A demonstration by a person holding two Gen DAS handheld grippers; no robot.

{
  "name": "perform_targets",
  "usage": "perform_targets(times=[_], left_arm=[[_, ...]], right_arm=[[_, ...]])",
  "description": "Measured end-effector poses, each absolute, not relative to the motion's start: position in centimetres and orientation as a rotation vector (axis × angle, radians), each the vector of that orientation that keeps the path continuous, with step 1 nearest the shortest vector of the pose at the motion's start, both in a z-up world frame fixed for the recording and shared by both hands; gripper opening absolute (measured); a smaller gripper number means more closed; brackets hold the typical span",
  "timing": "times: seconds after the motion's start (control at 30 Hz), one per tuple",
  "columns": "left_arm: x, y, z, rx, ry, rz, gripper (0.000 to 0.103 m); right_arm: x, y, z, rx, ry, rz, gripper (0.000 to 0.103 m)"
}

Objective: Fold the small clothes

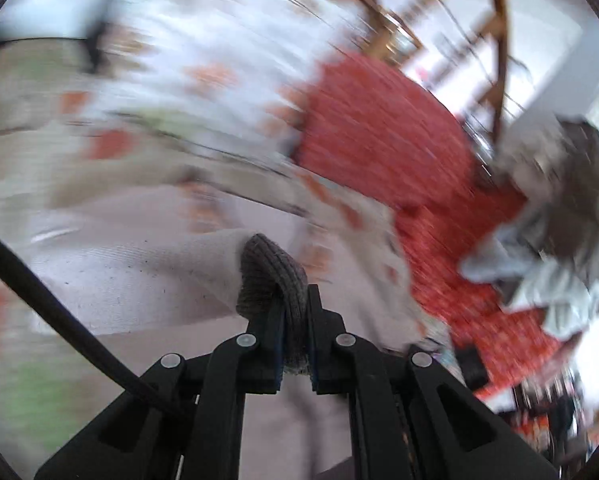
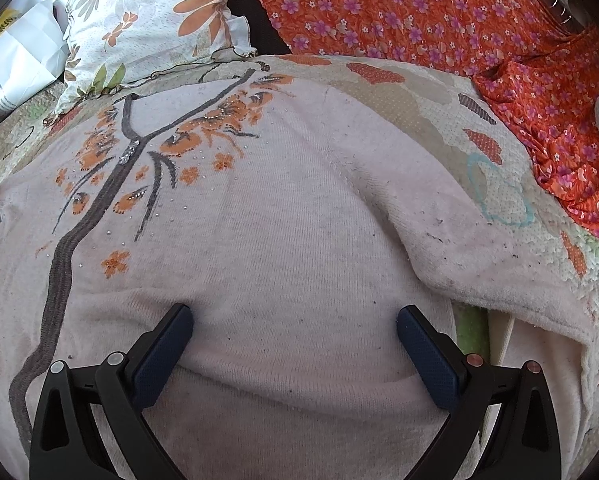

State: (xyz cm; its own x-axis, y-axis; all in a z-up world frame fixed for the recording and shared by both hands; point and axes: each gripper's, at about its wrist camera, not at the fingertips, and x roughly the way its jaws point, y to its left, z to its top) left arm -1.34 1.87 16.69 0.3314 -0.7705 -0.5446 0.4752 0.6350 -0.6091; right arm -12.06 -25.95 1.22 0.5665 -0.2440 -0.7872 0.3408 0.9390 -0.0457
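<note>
A pale pink knit sweater [image 2: 283, 216] with a grey branch and orange flower print lies spread on a bed. My right gripper [image 2: 295, 320] is open, its fingertips pressed down on the sweater's body, one each side of a flat patch. A sleeve [image 2: 479, 256] lies folded along the right. My left gripper [image 1: 295, 300] is shut on the sweater's grey ribbed cuff [image 1: 275, 276] and holds it lifted, the pale sleeve [image 1: 139, 280] trailing to the left. The left wrist view is heavily motion blurred.
A floral pillow [image 2: 151, 24] lies at the back left, with a white bag [image 2: 23, 52] beside it. An orange flowered cloth [image 2: 439, 12] covers the back and right, and shows red in the left wrist view [image 1: 379, 136]. A wooden chair [image 1: 495, 48] and grey clothes [image 1: 559, 208] stand beyond.
</note>
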Motion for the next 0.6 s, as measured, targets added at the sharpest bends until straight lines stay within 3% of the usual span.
perform_targets(times=[0.1,0.17,0.2,0.27,0.33,0.47,0.6], left_arm=[[-1.7,-6.2,15.5,-0.32,1.048,-0.933,0.012],[-3.0,-8.1,15.1,-0.339,1.109,-0.972,0.022],[-3.1,-8.0,15.2,-0.352,1.105,-0.984,0.029],[-3.5,-6.4,15.8,-0.365,1.068,-0.976,0.065],[-3.1,-2.9,16.0,-0.369,1.005,-0.88,0.074],[-0.2,3.5,14.8,-0.396,0.964,-0.617,0.075],[2.2,9.8,12.3,-0.474,0.947,-0.428,0.075]], right_arm=[[-12.1,-26.4,1.4,0.135,0.92,-0.322,0.103],[-12.2,-26.9,1.7,0.155,0.932,-0.299,0.102],[-12.3,-27.2,1.9,0.168,0.931,-0.295,0.102],[-12.7,-27.9,2.3,0.213,0.917,-0.293,0.101],[-13.1,-28.6,2.7,0.257,0.902,-0.295,0.098],[-13.6,-29.0,3.5,0.307,0.864,-0.298,0.077],[-14.0,-28.6,5.2,0.319,0.827,-0.263,0.077]])
